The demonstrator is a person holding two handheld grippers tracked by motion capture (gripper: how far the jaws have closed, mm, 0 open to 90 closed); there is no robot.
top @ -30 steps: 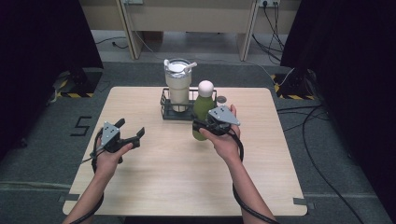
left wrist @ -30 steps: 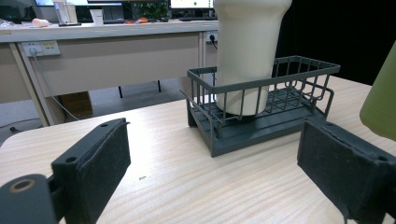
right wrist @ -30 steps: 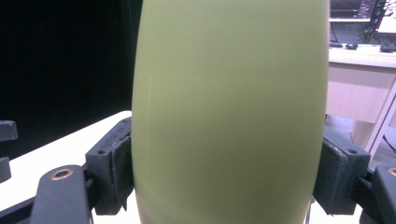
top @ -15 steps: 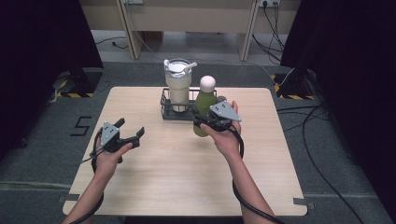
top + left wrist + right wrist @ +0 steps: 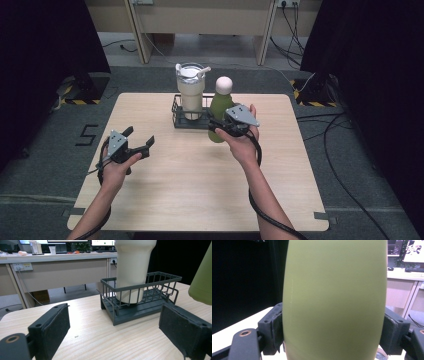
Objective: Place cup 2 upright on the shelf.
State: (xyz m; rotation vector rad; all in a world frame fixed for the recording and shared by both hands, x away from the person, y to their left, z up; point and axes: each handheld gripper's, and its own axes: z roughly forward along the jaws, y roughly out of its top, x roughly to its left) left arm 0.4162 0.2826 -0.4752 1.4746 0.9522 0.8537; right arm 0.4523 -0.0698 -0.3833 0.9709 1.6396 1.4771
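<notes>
My right gripper (image 5: 223,128) is clamped on the green bottle (image 5: 220,112), its two jaws pressed flat against the bottle's opposite flanks in the right gripper view (image 5: 334,300). The bottle stands upright, long axis vertical, pale round cap (image 5: 225,83) on top, and I hold it low on the body. From the high view it sits at the near right corner of the dark wire basket (image 5: 179,119); I cannot tell whether its base is on the worktop (image 5: 200,185) or just above it, though the left gripper view shows its bottom edge (image 5: 203,287) hanging clear of the wood on the basket's right.

The relation that matters: the basket's free compartment lies just beyond and slightly left of the bottle, next to the cream tumbler (image 5: 191,92) already standing in the left compartment. I judge that the coming move calls for lifting the bottle over the rim and setting it straight down beside the tumbler, keeping it vertical.

My left gripper (image 5: 141,143) hovers with jaws apart and empty, well to the left, pointing toward the basket. The right hand (image 5: 243,145) is far nearer.
</notes>
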